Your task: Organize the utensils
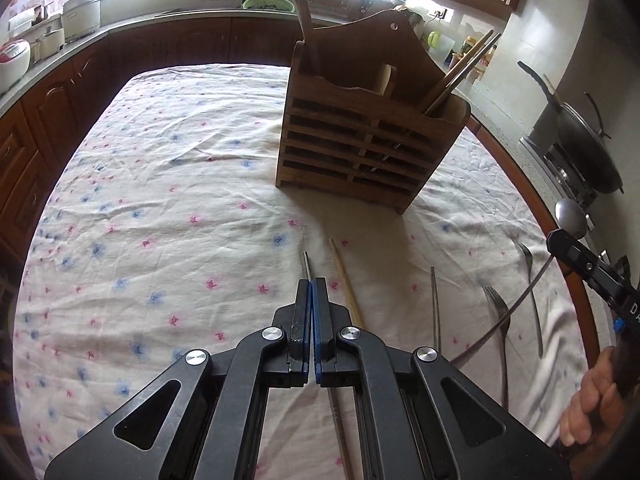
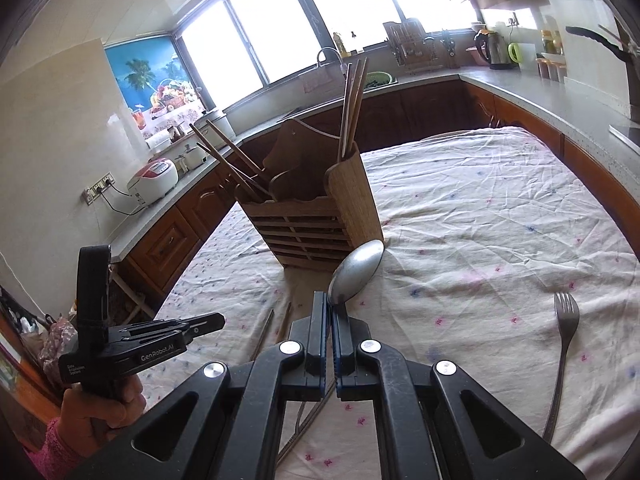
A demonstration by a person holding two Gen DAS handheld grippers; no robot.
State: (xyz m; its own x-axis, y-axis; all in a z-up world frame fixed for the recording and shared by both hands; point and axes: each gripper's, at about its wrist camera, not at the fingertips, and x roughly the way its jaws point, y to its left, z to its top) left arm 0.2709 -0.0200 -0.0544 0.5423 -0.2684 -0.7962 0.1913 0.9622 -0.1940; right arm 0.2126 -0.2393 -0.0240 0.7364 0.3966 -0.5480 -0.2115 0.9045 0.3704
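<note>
Left gripper [image 1: 311, 284]: the black two-finger tool is pinching its blue-padded jaws together on a thin silver metal chopstick [image 1: 307, 266], whose tip is sticking out past the fingertips toward 12 o'clock.
Right gripper [image 2: 330, 300]: its jaws are clamping the neck of a shiny steel spoon [image 2: 356, 274], with the bowl pointing toward 1 o'clock.
Slatted wooden utensil caddy [image 1: 352, 148]: standing upright on the flower-printed cream tablecloth [image 1: 160, 200], at 12 o'clock from the left gripper; wooden chopsticks are leaning in its compartments.
Light wooden chopstick [image 1: 345, 280]: lying on the cloth just at 3 o'clock of the left gripper's fingers.
Steel forks [image 1: 498, 320]: lying on the cloth farther toward 3 o'clock, near the table's edge.
Person's hand [image 2: 108, 404]: gripping the left gripper's handle.
</note>
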